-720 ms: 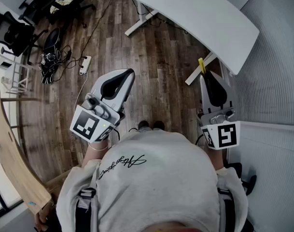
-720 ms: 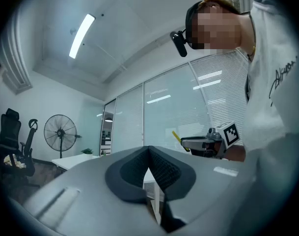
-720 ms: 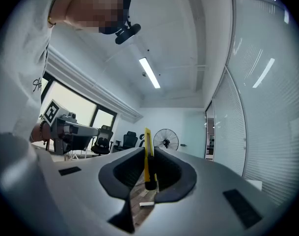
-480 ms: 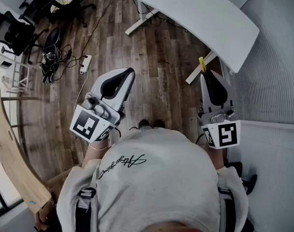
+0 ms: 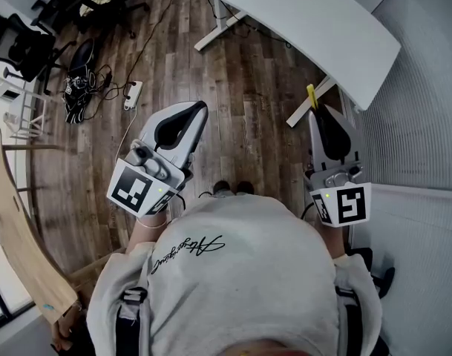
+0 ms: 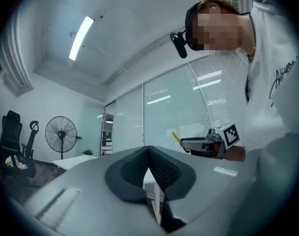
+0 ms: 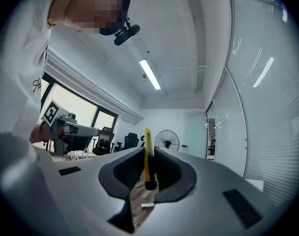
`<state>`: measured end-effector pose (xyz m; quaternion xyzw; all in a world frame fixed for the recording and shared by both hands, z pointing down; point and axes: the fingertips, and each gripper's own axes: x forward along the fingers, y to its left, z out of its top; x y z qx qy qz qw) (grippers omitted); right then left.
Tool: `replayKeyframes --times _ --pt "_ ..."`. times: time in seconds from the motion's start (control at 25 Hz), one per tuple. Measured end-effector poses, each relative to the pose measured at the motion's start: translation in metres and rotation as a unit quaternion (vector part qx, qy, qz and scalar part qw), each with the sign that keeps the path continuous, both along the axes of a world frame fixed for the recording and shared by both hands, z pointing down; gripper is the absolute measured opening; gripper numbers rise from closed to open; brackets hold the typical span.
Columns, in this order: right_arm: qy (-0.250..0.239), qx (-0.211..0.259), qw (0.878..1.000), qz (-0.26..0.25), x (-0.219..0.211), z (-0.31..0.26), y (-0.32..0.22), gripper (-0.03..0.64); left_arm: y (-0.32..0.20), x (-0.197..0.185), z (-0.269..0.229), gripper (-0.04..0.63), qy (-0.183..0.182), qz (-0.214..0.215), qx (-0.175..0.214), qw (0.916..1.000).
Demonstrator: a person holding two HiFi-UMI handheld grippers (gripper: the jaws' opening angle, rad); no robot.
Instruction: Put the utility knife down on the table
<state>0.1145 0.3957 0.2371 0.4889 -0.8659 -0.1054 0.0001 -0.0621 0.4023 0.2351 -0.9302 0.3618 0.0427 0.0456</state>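
A yellow utility knife (image 5: 310, 97) sticks out past the tips of my right gripper (image 5: 315, 113), which is shut on it in mid-air over the wooden floor. In the right gripper view the knife (image 7: 148, 156) stands upright, pinched between the two dark pads. The white table (image 5: 307, 21) lies ahead, its near corner just beyond the knife. My left gripper (image 5: 192, 113) hovers level at the left, shut with nothing in it; its pads (image 6: 156, 166) meet at the tip. From the left gripper view the right gripper (image 6: 208, 144) shows with the knife (image 6: 176, 137).
The table's white legs (image 5: 218, 32) stand on the floor. Black office chairs (image 5: 33, 47) and a power strip with cables (image 5: 131, 95) are at the far left. A curved wooden board (image 5: 18, 236) is at the near left. A ribbed wall (image 5: 418, 124) runs along the right. A standing fan (image 6: 61, 134) is nearby.
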Motion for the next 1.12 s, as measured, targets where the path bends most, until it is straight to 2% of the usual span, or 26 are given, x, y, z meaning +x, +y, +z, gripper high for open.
replayKeyframes --times 0.6,1.12 --pt "0.001 0.004 1.000 -0.007 0.001 0.000 0.001 0.061 0.000 0.005 0.000 -0.002 -0.001 -0.001 0.001 1.0000" --pt "-0.002 0.004 1.000 -0.011 0.045 0.001 -0.011 0.061 -0.008 0.048 -0.001 -0.002 -0.004 -0.008 0.004 0.9999"
